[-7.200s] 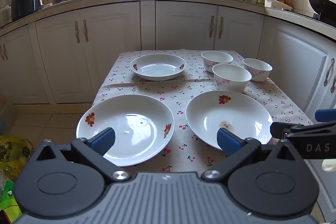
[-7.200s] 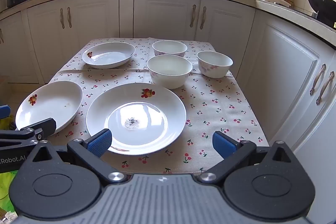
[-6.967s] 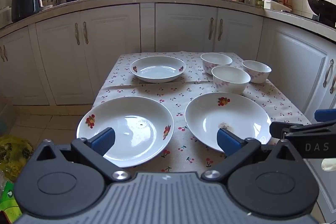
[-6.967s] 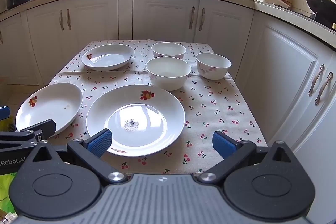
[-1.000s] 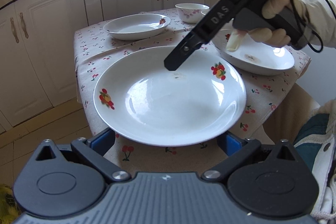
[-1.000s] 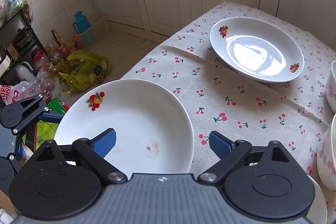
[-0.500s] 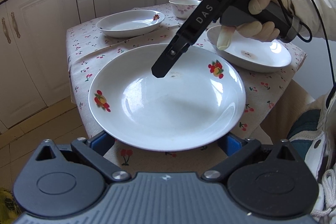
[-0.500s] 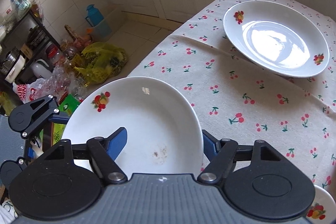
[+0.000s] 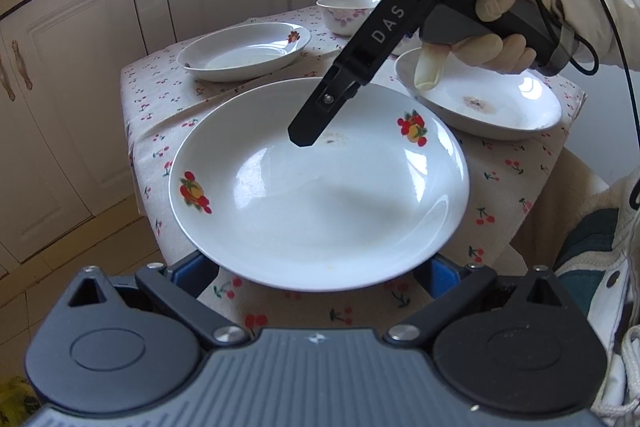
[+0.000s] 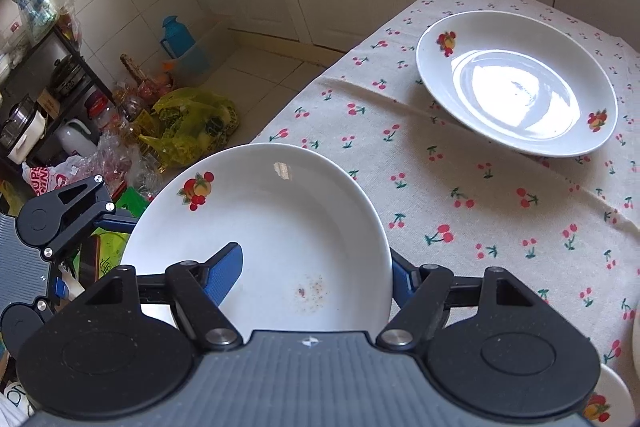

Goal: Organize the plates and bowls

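Left wrist view: the left tongs point(image 9: 314, 271) stand wide, their blue pads point(image 9: 188, 269) showing under the near rim of the big fruit-printed plate point(image 9: 320, 195) at its seven and five o'clock, not pressing it. This plate fills the middle of the cherry-print tablecloth point(image 9: 160, 99). At its eleven o'clock a second plate point(image 9: 244, 51) sits well apart. At twelve a flower-patterned bowl point(image 9: 348, 11) stands on the table's far side. The right tongs point(image 9: 308, 131) come down from one o'clock, tip over the plate's far half, held by a gloved hand point(image 9: 500, 27). At two o'clock lies a third plate point(image 9: 480, 107) with a brown smear.

Right wrist view: at nine o'clock the left tongs point(image 10: 60, 219) are beside the big plate point(image 10: 260, 227), which juts past the table edge over the floor. The right tongs point(image 10: 314, 275) are clamped narrow on this plate's rim, one blue pad point(image 10: 228, 267) inside the dish, the other outside at the rim. Whether the plate rests on the cloth is hard to tell. At one o'clock the second plate point(image 10: 516, 83) lies on the cloth.
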`<action>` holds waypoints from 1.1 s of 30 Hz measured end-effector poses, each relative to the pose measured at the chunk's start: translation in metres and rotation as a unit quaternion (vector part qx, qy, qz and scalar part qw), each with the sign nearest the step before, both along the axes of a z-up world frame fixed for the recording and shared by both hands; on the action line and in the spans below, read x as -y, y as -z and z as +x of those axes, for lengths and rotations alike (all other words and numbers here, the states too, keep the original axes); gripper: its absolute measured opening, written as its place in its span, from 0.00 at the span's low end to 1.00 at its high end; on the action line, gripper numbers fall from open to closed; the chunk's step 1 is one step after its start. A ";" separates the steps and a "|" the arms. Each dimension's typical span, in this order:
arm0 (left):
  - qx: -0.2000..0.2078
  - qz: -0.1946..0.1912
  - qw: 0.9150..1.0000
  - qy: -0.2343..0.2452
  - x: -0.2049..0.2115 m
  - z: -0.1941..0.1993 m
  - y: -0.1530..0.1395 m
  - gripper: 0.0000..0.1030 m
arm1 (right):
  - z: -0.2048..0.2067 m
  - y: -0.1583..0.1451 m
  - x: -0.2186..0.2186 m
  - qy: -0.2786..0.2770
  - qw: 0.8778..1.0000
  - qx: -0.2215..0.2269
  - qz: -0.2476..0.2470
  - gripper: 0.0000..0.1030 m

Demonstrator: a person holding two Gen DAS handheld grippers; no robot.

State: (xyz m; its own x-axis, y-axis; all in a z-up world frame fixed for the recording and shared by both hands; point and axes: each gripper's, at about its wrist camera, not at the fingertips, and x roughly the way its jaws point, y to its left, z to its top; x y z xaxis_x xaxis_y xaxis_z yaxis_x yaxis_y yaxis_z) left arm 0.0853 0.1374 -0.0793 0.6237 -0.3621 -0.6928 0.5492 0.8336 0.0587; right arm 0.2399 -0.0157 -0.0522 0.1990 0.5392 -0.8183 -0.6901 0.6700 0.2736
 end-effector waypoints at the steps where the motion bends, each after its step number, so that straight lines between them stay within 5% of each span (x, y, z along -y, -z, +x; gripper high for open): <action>1: 0.003 0.000 1.000 0.003 0.001 0.003 -0.001 0.99 | 0.002 -0.001 0.002 0.006 1.000 0.002 0.001 0.77; 21: 0.007 -0.010 0.999 0.039 0.007 0.056 0.007 0.99 | 0.040 0.001 0.019 0.074 0.997 0.014 -0.005 0.77; 33: 0.016 -0.006 0.999 0.042 0.008 0.055 0.005 0.99 | 0.043 0.006 0.018 0.076 0.997 0.013 -0.014 0.78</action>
State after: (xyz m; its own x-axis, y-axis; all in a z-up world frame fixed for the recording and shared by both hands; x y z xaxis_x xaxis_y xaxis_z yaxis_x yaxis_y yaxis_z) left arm 0.1403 0.1291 -0.0840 0.6129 -0.4216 -0.6683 0.6145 0.7860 0.0678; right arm 0.2826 -0.0339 -0.0584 0.2980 0.4786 -0.8259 -0.5873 0.7740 0.2367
